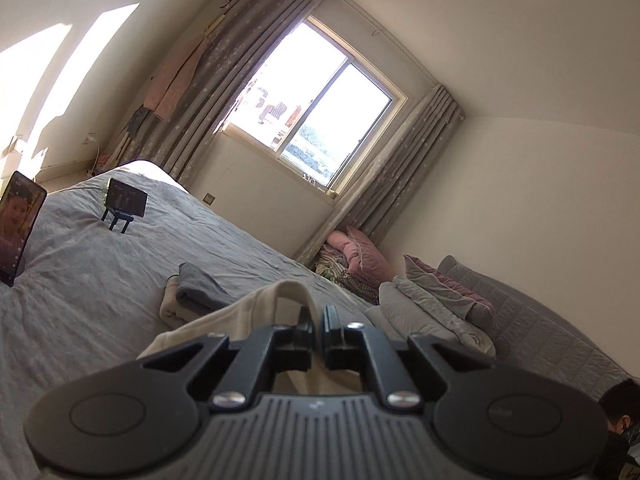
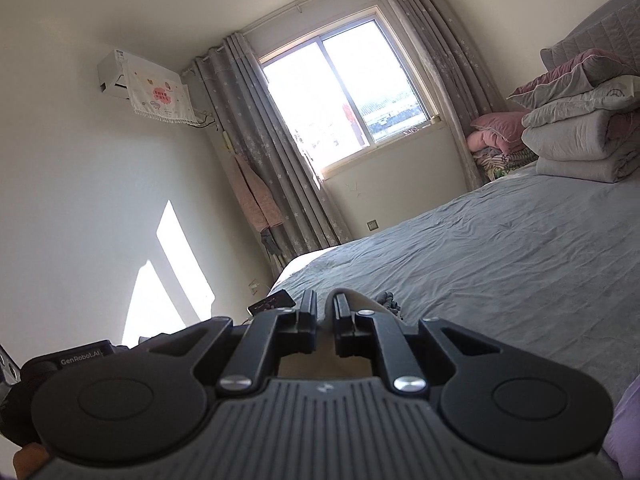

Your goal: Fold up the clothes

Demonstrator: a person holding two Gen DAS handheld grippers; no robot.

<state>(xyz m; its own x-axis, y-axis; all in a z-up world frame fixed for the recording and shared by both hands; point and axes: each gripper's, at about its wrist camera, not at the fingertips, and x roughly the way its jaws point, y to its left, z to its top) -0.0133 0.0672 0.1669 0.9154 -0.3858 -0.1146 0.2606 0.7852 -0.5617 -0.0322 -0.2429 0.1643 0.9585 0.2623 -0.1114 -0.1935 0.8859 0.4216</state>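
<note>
My left gripper [image 1: 319, 314] is shut on a cream garment [image 1: 256, 308], lifted above the grey bed sheet [image 1: 100, 280]; the cloth drapes down to the left of the fingers. A folded grey and cream pile [image 1: 192, 292] lies on the bed beyond it. My right gripper [image 2: 325, 302] is shut on the cream garment [image 2: 362, 300], whose edge shows between and just right of the fingers. Most of the garment is hidden under both grippers.
Two phones on stands [image 1: 126, 200] [image 1: 18, 224] sit on the bed at left. Stacked pillows and quilts [image 2: 580, 132] lie at the bed's head. A window with grey curtains [image 2: 340, 92] is ahead. A person's head [image 1: 624, 408] shows at the lower right.
</note>
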